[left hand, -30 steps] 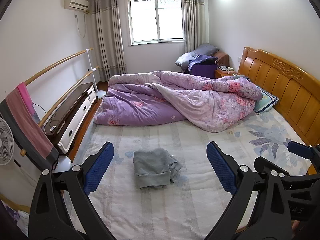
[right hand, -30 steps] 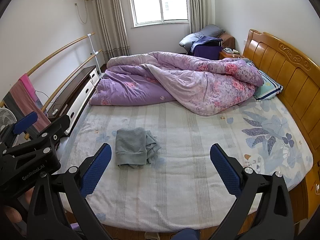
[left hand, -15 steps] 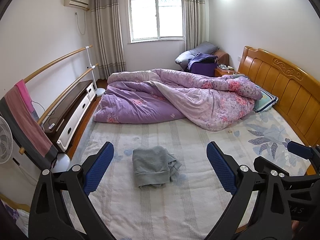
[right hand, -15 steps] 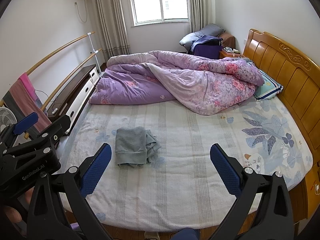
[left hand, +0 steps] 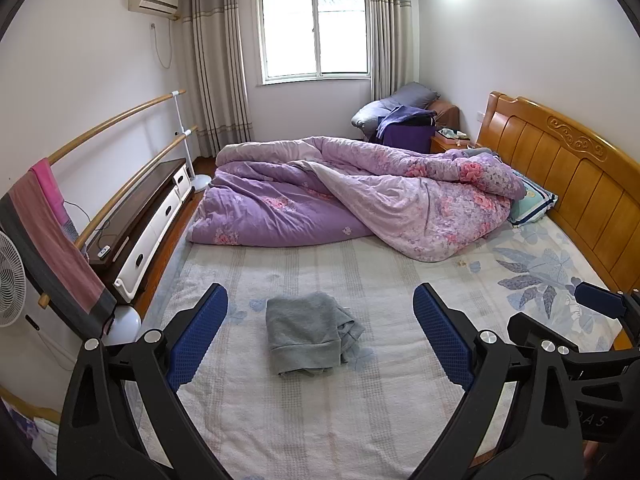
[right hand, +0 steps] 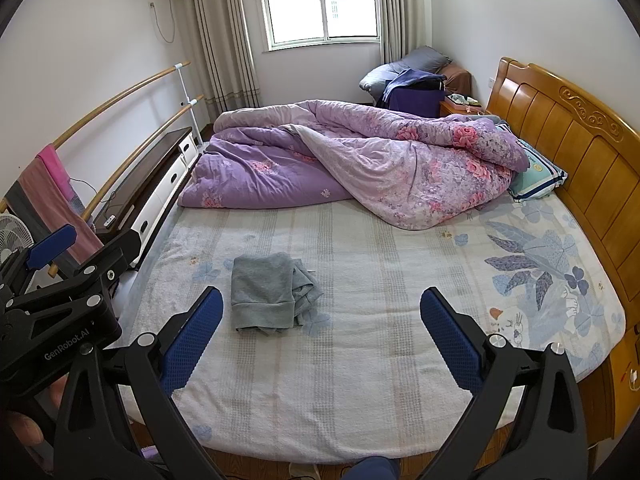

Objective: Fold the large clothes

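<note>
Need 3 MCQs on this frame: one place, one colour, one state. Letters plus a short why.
1. Where does the garment lie?
A. on the pillow
B. on the sheet, nearer the foot of the bed
C. on the cabinet

2. What colour is the garment?
A. grey
B. red
C. yellow

3. How are the left gripper and right gripper?
A. both shut on cloth
B. one open, one shut
C. both open, holding nothing

Answers:
1 B: it rests on the bare sheet, apart from the quilt.
2 A: plain grey in both views.
3 C: each pair of blue fingers stands wide apart with nothing between.
</note>
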A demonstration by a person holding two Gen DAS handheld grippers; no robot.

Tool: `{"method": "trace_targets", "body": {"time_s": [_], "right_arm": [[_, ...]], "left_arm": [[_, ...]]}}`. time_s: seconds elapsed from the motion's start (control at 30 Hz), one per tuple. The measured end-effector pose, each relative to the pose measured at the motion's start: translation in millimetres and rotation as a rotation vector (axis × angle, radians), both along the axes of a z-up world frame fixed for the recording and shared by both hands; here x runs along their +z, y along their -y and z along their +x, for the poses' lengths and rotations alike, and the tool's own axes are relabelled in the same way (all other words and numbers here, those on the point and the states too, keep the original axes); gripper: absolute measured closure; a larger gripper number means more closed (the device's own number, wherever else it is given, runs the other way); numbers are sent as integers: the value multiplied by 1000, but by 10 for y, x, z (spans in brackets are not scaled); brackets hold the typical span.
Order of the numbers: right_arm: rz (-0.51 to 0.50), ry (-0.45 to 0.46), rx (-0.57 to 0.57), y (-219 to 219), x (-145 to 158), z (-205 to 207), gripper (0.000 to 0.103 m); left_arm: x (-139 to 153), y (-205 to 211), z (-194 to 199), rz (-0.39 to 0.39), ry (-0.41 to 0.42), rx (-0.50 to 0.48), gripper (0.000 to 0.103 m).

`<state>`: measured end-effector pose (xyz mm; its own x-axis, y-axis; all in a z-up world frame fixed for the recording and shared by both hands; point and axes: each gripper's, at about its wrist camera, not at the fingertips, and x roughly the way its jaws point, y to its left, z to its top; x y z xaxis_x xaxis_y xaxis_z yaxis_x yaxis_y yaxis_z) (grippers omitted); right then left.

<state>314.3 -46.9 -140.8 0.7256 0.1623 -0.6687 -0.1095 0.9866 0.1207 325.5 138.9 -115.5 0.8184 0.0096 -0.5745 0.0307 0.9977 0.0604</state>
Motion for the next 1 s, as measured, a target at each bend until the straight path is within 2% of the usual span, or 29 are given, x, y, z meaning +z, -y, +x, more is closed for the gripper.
{"method": "trace_targets", "body": {"time_s": [1.0], "right_arm": [[-1, -9, 7, 6, -61, 22, 8]], "left_arm": [[-16, -47, 26, -2, -7, 1, 9]]}}
